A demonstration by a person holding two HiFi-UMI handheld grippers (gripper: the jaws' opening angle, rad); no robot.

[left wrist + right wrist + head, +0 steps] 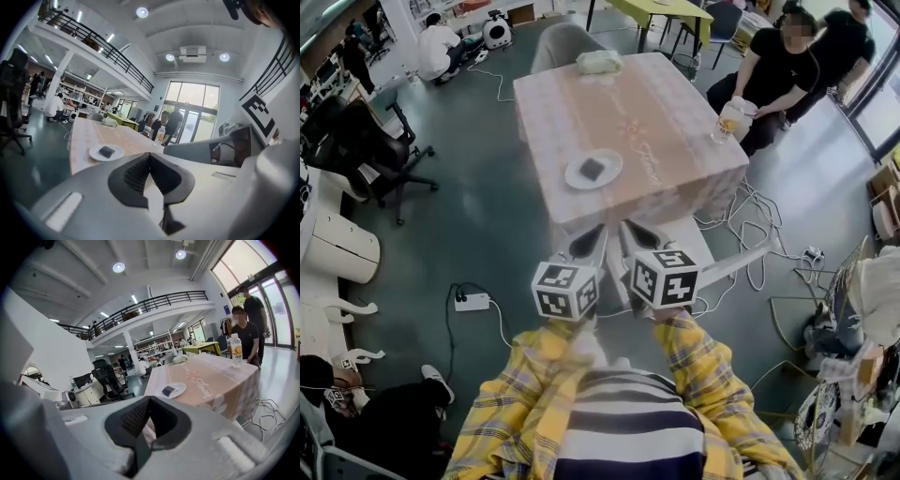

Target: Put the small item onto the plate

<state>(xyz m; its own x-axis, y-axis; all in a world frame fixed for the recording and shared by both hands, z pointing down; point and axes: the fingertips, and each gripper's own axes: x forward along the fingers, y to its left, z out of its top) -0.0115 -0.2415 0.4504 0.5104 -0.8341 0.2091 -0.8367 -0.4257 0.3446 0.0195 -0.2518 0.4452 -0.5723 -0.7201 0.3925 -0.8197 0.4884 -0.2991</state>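
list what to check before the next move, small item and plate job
1. Small item on the plate: ok, the dark piece lies inside the rim.
2. Left gripper empty: ok, jaws together, nothing between them.
3. Right gripper empty: ok, jaws together, nothing between them.
4. Grippers clear of the table: ok, both are short of its near edge.
5. Bottle clear of the plate: ok, it stands upright at the right edge, well apart.
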